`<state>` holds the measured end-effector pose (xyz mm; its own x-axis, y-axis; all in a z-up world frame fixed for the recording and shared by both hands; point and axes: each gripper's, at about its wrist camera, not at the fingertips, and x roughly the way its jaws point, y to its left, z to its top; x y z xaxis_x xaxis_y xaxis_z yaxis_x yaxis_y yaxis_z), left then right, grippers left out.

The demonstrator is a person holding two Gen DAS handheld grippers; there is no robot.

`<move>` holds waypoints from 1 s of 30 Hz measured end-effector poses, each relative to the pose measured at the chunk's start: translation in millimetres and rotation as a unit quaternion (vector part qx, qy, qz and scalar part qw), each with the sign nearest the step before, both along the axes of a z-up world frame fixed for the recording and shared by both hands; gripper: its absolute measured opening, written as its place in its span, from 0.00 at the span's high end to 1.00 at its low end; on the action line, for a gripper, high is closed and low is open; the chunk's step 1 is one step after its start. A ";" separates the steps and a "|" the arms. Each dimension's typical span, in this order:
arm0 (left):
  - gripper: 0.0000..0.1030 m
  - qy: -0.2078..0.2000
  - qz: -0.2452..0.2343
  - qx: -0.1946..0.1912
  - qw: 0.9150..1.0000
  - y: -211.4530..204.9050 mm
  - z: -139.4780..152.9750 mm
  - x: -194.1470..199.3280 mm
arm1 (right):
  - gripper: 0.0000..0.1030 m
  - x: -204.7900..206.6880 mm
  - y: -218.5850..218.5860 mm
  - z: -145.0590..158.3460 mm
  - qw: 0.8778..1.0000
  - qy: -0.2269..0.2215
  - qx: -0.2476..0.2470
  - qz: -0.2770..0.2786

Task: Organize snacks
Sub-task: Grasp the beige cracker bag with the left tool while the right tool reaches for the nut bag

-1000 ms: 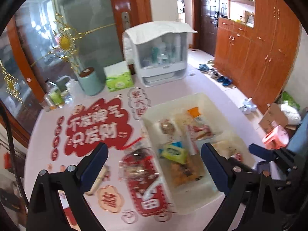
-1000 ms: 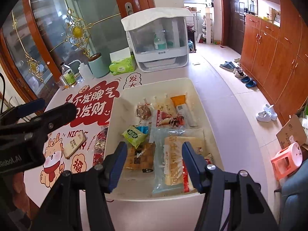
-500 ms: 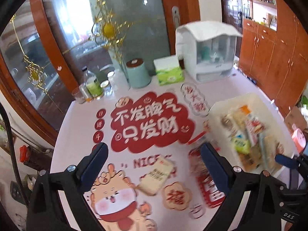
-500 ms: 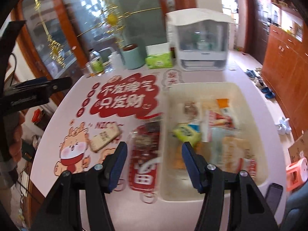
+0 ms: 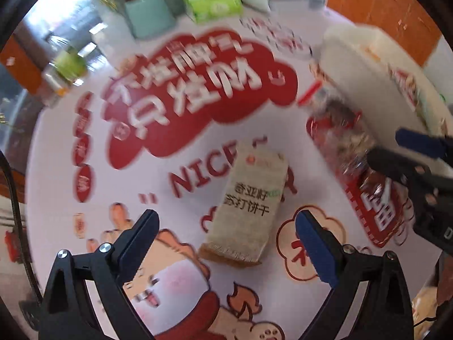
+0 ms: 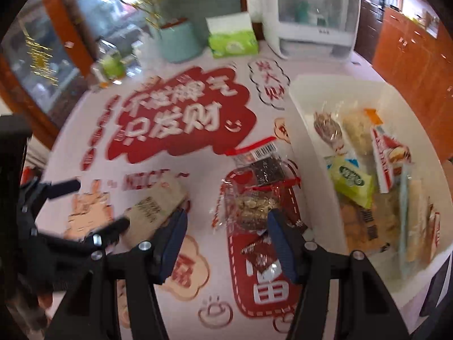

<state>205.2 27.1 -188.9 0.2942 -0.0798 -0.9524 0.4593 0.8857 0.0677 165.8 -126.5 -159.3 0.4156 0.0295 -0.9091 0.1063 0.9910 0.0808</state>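
Moved down and closer since a moment ago: left tongs [image 5: 226, 235] now low over the cracker pack [image 5: 246, 201], spread wide and released, one finger on each side of the pack, not touching it. Lying flat on the tabletop [image 5: 198, 130], on the word "NICE". Right tongs [image 6: 226, 235] also shifted left from the bin, now over the red bag of nuts [image 6: 254, 215], likewise released, gripping nothing. Just beside the bag, on its right, the white bin [image 6: 300, 130] with several snacks inside, among them a green pack [image 6: 351, 178]. At the far edge of the tabletop, a green tissue box [image 6: 232, 38], a mint-green cup [image 6: 178, 39] and a white cabinet [image 6: 308, 14]. Much blur in the left view.
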 end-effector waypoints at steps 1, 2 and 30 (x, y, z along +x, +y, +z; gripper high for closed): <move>0.06 0.008 -0.004 0.001 1.000 -0.9 -10.6 1.7 | 0.42 4.1 2.7 -8.1 1.000 0.009 -0.008 -0.002; 0.06 0.017 -0.007 0.003 1.000 -1.4 -21.3 3.6 | 0.42 7.0 5.4 -16.5 1.000 0.018 -0.018 -0.003; 0.46 0.030 -0.017 -0.051 0.998 -1.0 -42.1 18.8 | 0.38 40.7 -12.5 -64.0 0.996 0.037 0.029 -0.072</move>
<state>224.0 26.0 -231.1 0.2318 -0.1857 -0.9549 0.4904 0.8701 -0.0501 206.5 -139.0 -223.2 0.3513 0.0270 -0.9359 0.2550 0.9590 0.1234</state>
